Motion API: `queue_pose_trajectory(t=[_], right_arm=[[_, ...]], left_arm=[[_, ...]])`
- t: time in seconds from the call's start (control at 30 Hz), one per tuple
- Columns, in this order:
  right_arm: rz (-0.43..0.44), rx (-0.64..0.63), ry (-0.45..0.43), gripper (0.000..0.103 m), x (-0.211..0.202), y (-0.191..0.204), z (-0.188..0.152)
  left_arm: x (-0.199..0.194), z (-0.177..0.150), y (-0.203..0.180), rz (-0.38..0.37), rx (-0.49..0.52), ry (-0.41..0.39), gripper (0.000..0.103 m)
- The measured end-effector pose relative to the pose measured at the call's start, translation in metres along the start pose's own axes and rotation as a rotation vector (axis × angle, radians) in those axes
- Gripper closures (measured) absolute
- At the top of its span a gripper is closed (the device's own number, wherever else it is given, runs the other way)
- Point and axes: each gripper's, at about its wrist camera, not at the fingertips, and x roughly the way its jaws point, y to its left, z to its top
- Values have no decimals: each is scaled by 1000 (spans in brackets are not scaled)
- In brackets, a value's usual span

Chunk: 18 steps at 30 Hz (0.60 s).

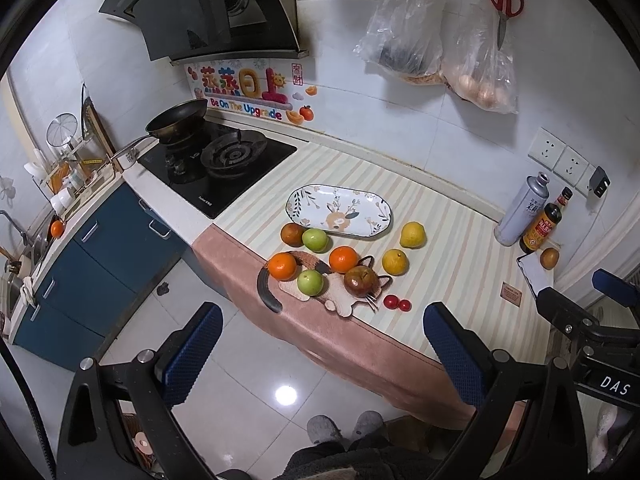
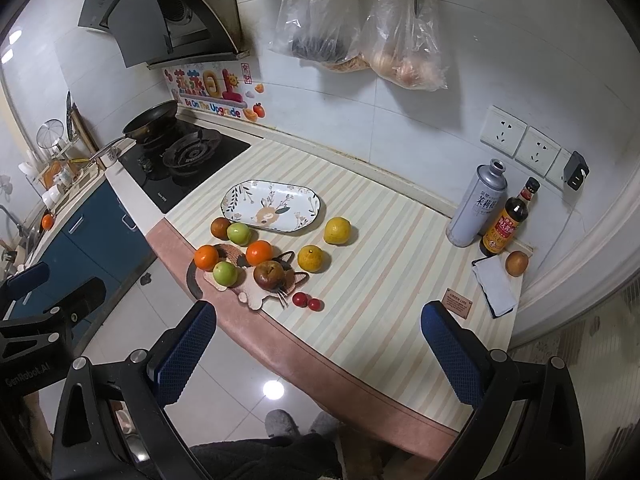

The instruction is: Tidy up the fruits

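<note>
Orange and green fruits lie ahead of both wide, empty tongs.

Home kitchen: gas stove, range hood.

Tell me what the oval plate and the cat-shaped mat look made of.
Plate: looks like glazed ceramic, with a glossy white surface, printed flowers and a thin dark rim.
Mat: looks woven from fibre or fabric, matte and ribbed in brown and beige, with thin whisker strands; the exact fibre can't be told.
</note>
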Motion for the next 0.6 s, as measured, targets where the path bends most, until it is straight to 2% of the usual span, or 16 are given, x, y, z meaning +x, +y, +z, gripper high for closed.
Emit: queue_pose_trajectory(t=[0.6], right_arm=[[2,3,-2,0,0,-3,2]], left_arm=[[-2,3,-4,-3,6,-5,0]])
